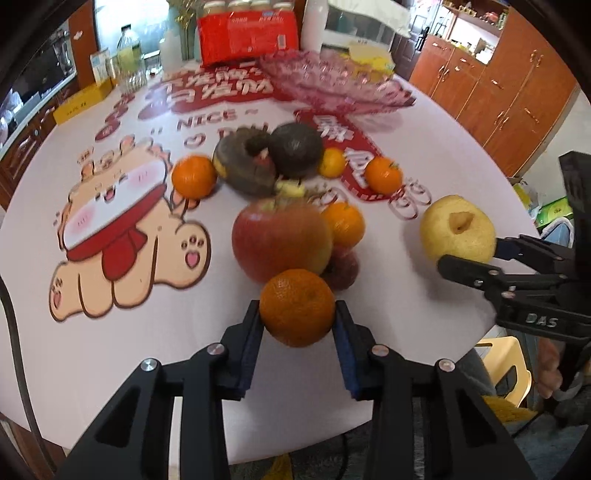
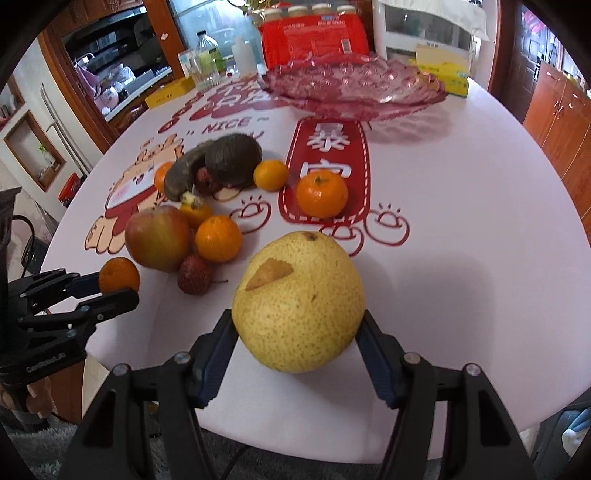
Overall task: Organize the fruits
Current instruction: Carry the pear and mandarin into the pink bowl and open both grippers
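Observation:
My left gripper (image 1: 297, 311) is shut on a small orange (image 1: 295, 291), its blue pads pressing both sides, just in front of a red apple (image 1: 280, 240). From the right wrist view the same orange (image 2: 118, 275) shows in the left gripper (image 2: 117, 288) at the table's left edge. My right gripper (image 2: 295, 316) is shut on a big yellow pear (image 2: 299, 295), held a little above the tablecloth. Several more oranges, a lychee (image 2: 194, 275) and dark brown fruits (image 1: 295, 149) lie mid-table. A pink glass bowl (image 2: 354, 88) stands behind them with nothing visible in it.
The round table (image 2: 461, 277) wears a pale cloth with cartoon prints. At its far edge stand a red package (image 1: 247, 33), bottles (image 1: 131, 59), a yellow box (image 1: 79, 103) and a tissue pack (image 2: 448, 75). Wooden cabinets (image 1: 498, 92) stand on the right, and a yellow chair (image 1: 509, 365) below the table rim.

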